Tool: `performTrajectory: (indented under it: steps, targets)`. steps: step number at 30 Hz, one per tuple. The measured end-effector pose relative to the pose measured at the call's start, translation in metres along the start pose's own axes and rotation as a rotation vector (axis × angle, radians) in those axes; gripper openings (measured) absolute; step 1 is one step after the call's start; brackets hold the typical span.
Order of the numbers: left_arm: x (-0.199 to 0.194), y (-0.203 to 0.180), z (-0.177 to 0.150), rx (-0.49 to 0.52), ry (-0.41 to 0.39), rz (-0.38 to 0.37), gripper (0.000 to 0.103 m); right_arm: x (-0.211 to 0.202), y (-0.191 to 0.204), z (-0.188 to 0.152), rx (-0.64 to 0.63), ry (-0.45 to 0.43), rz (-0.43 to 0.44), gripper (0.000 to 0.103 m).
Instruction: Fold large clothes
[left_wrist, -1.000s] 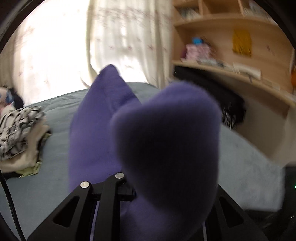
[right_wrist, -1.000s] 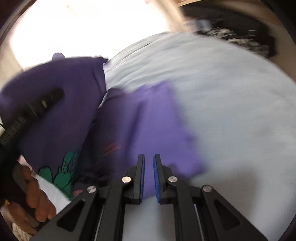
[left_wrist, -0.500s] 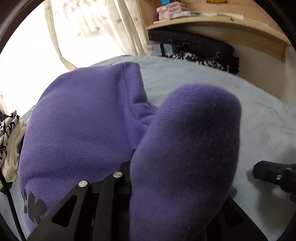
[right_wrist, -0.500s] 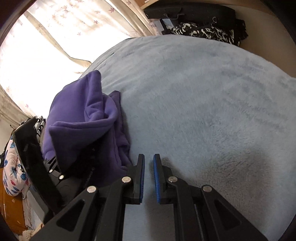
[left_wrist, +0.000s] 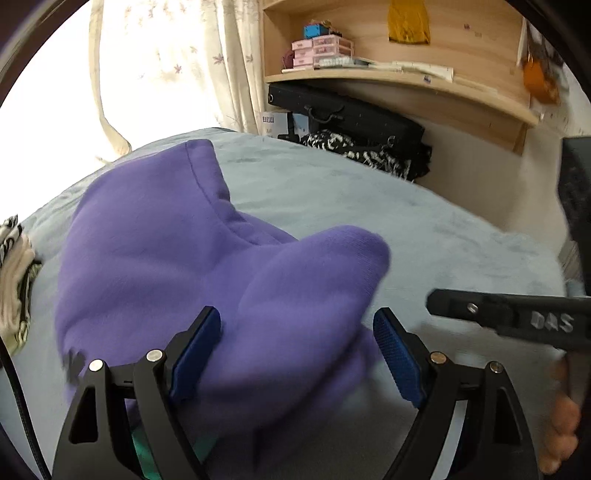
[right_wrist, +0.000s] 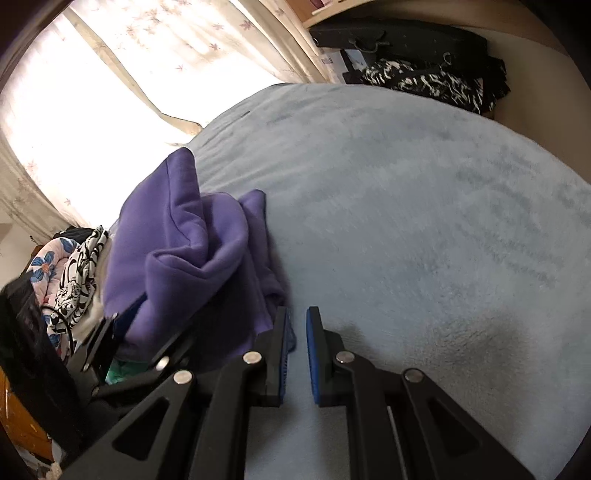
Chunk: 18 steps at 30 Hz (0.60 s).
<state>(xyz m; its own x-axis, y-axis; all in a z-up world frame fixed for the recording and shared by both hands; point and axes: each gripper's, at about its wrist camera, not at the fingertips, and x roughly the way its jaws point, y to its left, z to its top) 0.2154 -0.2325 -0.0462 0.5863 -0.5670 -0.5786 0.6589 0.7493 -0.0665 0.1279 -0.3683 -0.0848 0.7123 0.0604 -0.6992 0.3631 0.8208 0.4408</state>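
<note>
A purple sweatshirt (left_wrist: 147, 258) lies bunched on the grey-blue bed cover (left_wrist: 369, 206). My left gripper (left_wrist: 295, 343) sits low over it and its jaws are opening. A thick purple fold lies loose between the blue pads (left_wrist: 397, 358), and the right-hand pad is clear of the cloth. In the right wrist view the sweatshirt (right_wrist: 192, 258) is heaped to the left, with the left gripper (right_wrist: 129, 332) at its near edge. My right gripper (right_wrist: 298, 321) is shut with nothing in it, just right of the garment's edge over the bed cover (right_wrist: 406, 221). It also shows as a black finger (left_wrist: 498, 314).
A pile of patterned clothes (right_wrist: 74, 273) lies left of the sweatshirt at the bed's edge. Beyond the bed are a black case (left_wrist: 351, 114), a black-and-white garment (right_wrist: 424, 81), a wooden shelf (left_wrist: 406, 77) and a sunlit curtain (left_wrist: 166, 55). A hand (left_wrist: 561, 424) is at the lower right.
The left jaws have spread apart and let go of the purple fold, which now rests lower on the bed. The right gripper stayed shut and drifted slightly beside the garment.
</note>
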Motion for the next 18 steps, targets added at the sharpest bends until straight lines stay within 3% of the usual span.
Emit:
performTrajectory:
  steps: [2,4,6,7,10,12,14,18]
  targets:
    - [-0.019,0.008,-0.002,-0.038,-0.005,-0.024,0.084,-0.006,0.004,0.003,-0.005,-0.001,0.026,0.01]
    - [-0.043,0.021,-0.005,-0.095,-0.021,-0.057,0.084,-0.013,0.01,0.008,-0.015,-0.007,0.063,0.021]
    - [-0.064,0.036,-0.004,-0.148,-0.046,-0.06,0.084,-0.02,0.019,0.013,-0.037,-0.02,0.09,0.038]
    - [-0.073,0.045,-0.004,-0.171,-0.058,-0.053,0.084,-0.023,0.027,0.018,-0.057,-0.028,0.113,0.04]
    - [-0.095,0.083,-0.001,-0.258,-0.093,0.045,0.084,-0.024,0.05,0.036,-0.128,-0.026,0.163,0.045]
    - [-0.094,0.107,0.003,-0.3,-0.075,0.11,0.084,-0.017,0.066,0.047,-0.186,-0.004,0.183,0.045]
    - [-0.086,0.133,0.003,-0.35,-0.019,0.181,0.084,0.002,0.085,0.061,-0.26,0.055,0.177,0.045]
    - [-0.053,0.175,0.007,-0.423,0.08,0.198,0.084,0.056,0.105,0.077,-0.34,0.249,0.15,0.045]
